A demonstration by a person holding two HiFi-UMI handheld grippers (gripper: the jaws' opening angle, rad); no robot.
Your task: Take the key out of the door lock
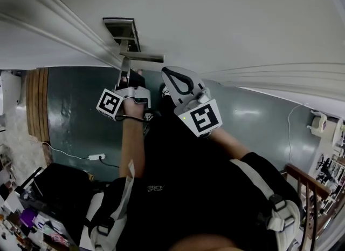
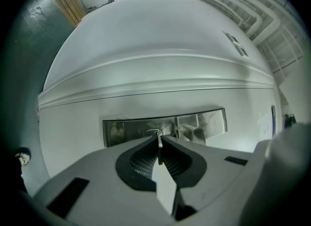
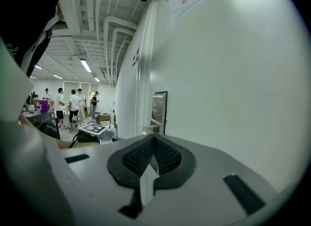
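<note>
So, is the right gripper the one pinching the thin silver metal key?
No: the left gripper pinches the key at the shiny steel lock plate; the right gripper is shut on nothing.

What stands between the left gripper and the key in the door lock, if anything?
Nothing visible does. The left gripper has its jaws shut on the key, at the keyhole of the metal lock plate. The door handle lies beside it, off the pull-out path.
</note>
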